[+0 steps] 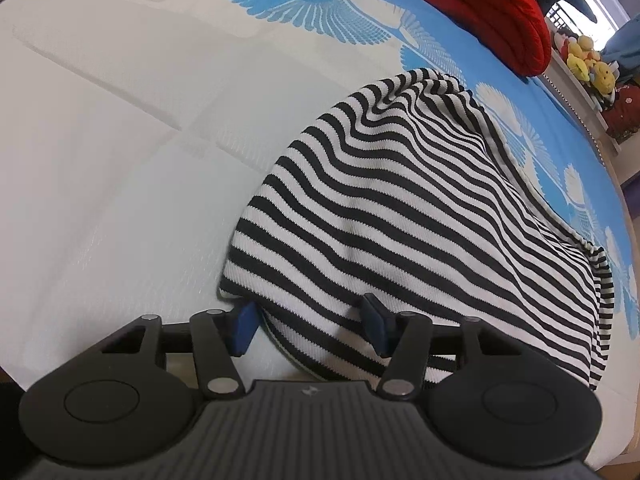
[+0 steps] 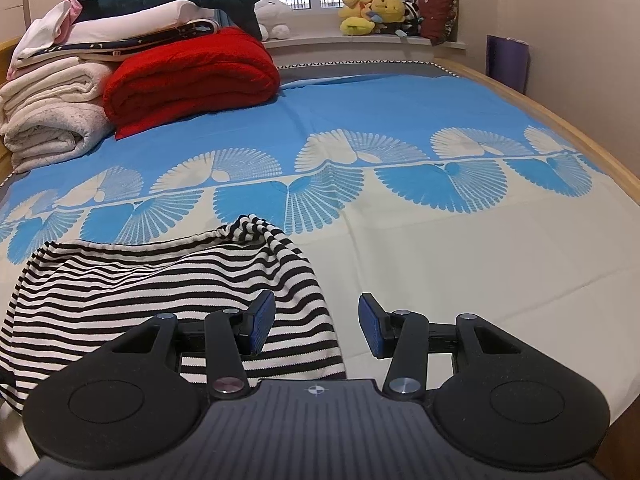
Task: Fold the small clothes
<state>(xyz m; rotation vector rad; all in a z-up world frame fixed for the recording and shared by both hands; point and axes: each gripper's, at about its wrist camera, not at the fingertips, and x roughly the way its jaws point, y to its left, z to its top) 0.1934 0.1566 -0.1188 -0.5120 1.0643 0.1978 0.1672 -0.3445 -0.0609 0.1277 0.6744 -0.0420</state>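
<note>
A black-and-white striped garment [image 1: 392,216] lies rumpled on the bed near its front edge. My left gripper [image 1: 308,326] is open, its blue pads either side of the garment's near corner, which drapes between and over them. In the right wrist view the same garment [image 2: 132,280] lies at lower left. My right gripper [image 2: 316,326] is open, its left pad [image 2: 262,322] over the garment's right edge and its right pad over bare sheet.
The bed sheet [image 2: 440,248] is cream near me and blue with fan patterns farther off. A folded red blanket [image 2: 192,80] and stacked white blankets [image 2: 52,120] sit at the back left. Plush toys [image 2: 372,12] line the window sill. The wooden bed edge [image 2: 580,136] runs along the right.
</note>
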